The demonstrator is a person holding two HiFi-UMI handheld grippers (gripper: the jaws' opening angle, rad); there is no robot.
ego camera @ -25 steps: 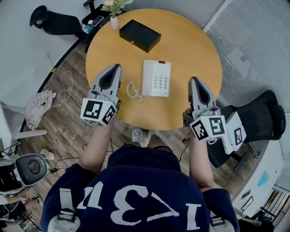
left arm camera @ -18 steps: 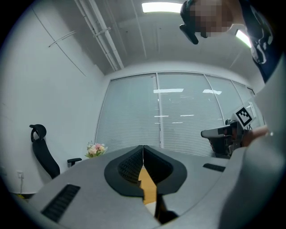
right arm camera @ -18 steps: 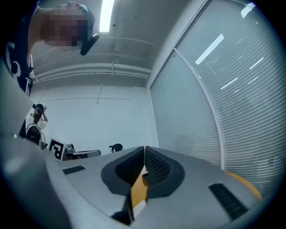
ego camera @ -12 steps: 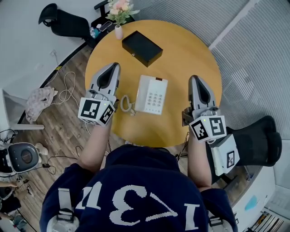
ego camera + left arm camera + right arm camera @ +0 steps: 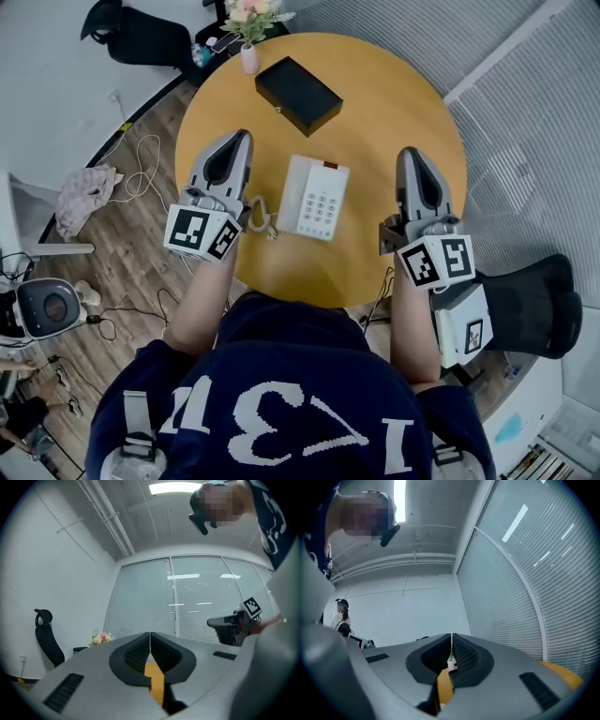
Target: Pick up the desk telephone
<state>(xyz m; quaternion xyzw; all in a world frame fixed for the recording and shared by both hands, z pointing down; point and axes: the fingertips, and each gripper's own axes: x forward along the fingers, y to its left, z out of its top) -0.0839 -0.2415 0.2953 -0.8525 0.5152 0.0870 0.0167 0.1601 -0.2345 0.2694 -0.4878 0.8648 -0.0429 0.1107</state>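
Observation:
A white desk telephone with a keypad lies on the round wooden table, its coiled cord at its left side. My left gripper hovers left of the phone, jaws shut and empty. My right gripper hovers right of the phone, apart from it, also shut with nothing held. In the left gripper view my left gripper points slightly upward at window blinds. In the right gripper view my right gripper faces a wall and blinds. The phone is hidden in both gripper views.
A black box lies on the table's far side. A vase of flowers stands at the far rim. A black office chair is at the right, another chair at the far left. Cables and a cloth lie on the wooden floor.
The head view has shifted, so the table sits a little lower in the picture. Both grippers have moved slightly forward alongside the phone and stay shut.

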